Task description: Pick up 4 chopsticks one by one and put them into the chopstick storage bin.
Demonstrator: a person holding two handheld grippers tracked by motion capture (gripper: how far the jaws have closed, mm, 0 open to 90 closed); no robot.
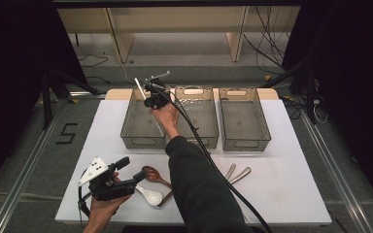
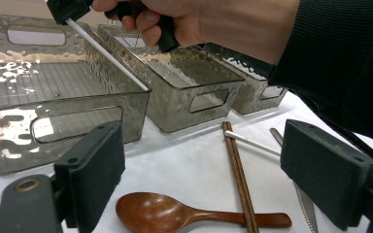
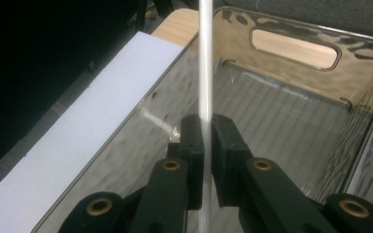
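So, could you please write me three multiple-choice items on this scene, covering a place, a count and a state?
1. Where are the right tongs?
A. over the leftmost bin
B. over the rightmost bin
C. beside the wooden spoon

2. How many bins stand on the table?
A. two
B. three
C. four

3. How do the left tongs stand?
A. shut on the spoon
B. shut on a chopstick
C. open, holding nothing

Key: 1 A, the high view shows them above that bin; 2 B, three stand in a row; 3 C, their pads stand wide apart while the white chopstick sits in the right tongs.

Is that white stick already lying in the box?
No. The white chopstick is clamped in the right hand-held gripper, held above the left bin.
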